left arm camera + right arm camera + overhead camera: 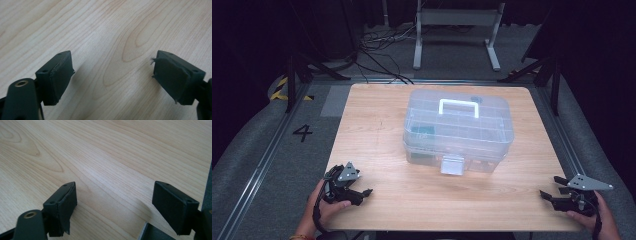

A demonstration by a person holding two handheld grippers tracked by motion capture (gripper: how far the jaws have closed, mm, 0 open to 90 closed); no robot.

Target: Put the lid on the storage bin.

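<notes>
Storage box (458, 131) of clear stiff plastic on tabletop (377, 125) — likely light, slippery; best lifted by white handle (458, 106). Left hand-held gripper (362, 192) and right hand-held gripper (549, 196) — both released, empty.

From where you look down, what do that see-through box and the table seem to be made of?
The box looks like clear, slightly frosted plastic: its contents show through, and its white handle and front latch look moulded. The table seems pale wood or wood-look laminate with a matt finish; grain lines show.
</notes>
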